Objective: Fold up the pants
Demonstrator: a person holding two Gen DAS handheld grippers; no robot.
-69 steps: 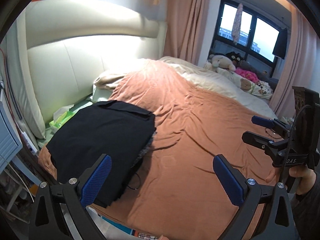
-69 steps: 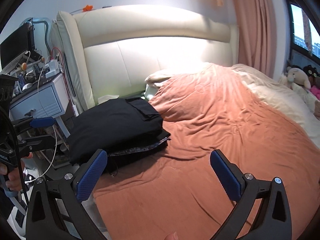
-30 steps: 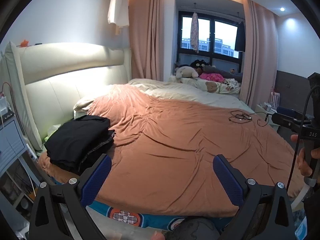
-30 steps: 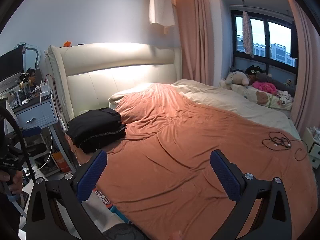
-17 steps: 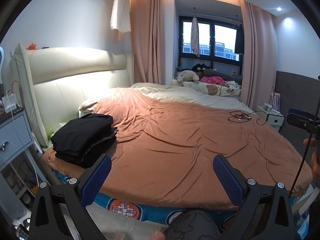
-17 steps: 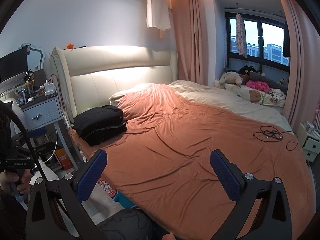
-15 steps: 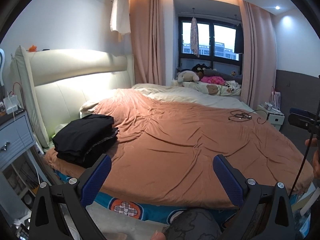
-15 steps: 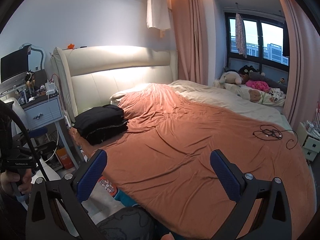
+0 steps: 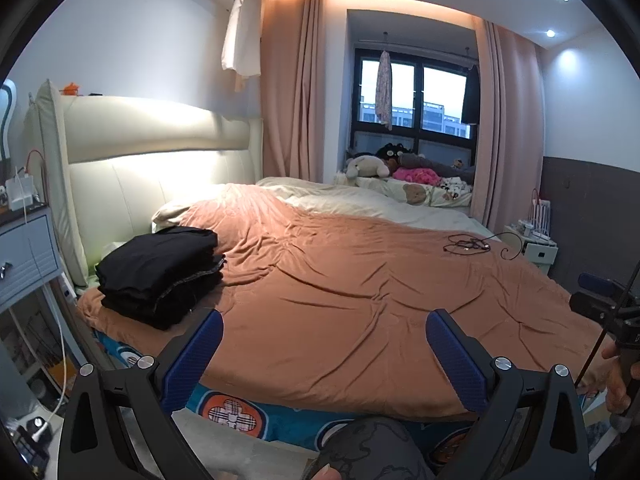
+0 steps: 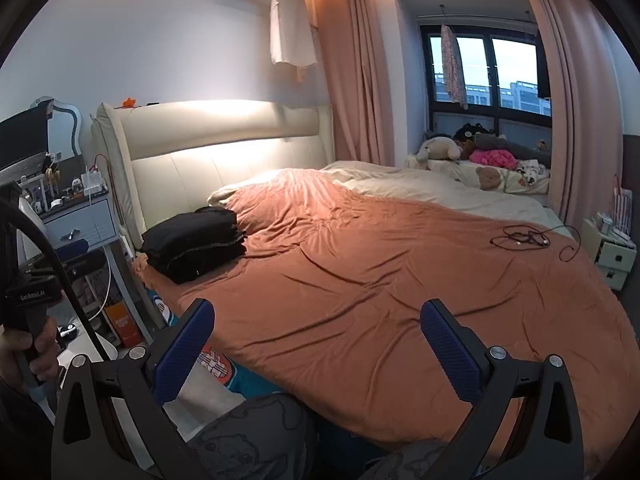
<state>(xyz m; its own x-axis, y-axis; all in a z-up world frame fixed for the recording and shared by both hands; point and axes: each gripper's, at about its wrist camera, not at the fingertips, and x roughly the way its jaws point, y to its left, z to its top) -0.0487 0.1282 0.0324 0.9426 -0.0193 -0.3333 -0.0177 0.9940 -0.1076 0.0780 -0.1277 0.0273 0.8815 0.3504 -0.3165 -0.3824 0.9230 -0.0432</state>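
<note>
The left tool [image 9: 324, 354] hangs in the air off the side of the bed, its two blue-padded fingers [image 9: 192, 354] spread wide apart with nothing between them. The right tool [image 10: 316, 344] is held the same way, blue pads [image 10: 450, 350] far apart and empty, also clear of the bedding. Each tool shows at the edge of the other's view: in the right wrist view a hand [image 10: 24, 350] grips the left handle at the far left, and in the left wrist view a hand [image 9: 618, 376] grips the right handle at the far right. Below the tools are the person's knees in grey patterned trousers [image 10: 256, 436].

Beyond the fingers spreads a rumpled rust-orange blanket [image 9: 360, 300] covering most of the bed, with a cream sheet [image 9: 360, 200] showing on the far side. The black pants [image 9: 160, 270] sit folded in a thick, squared stack on the near corner of the bed by the cream padded headboard [image 9: 152, 148], well apart from both tools. A tangled black cable [image 9: 468, 244] lies on the blanket toward the foot. A blue-fronted nightstand [image 10: 82, 222] stands beside the headboard. Stuffed toys [image 10: 438, 150] lie along the window ledge under the dark-framed window [image 10: 488, 76], which is flanked by pink curtains [image 10: 352, 80].
</note>
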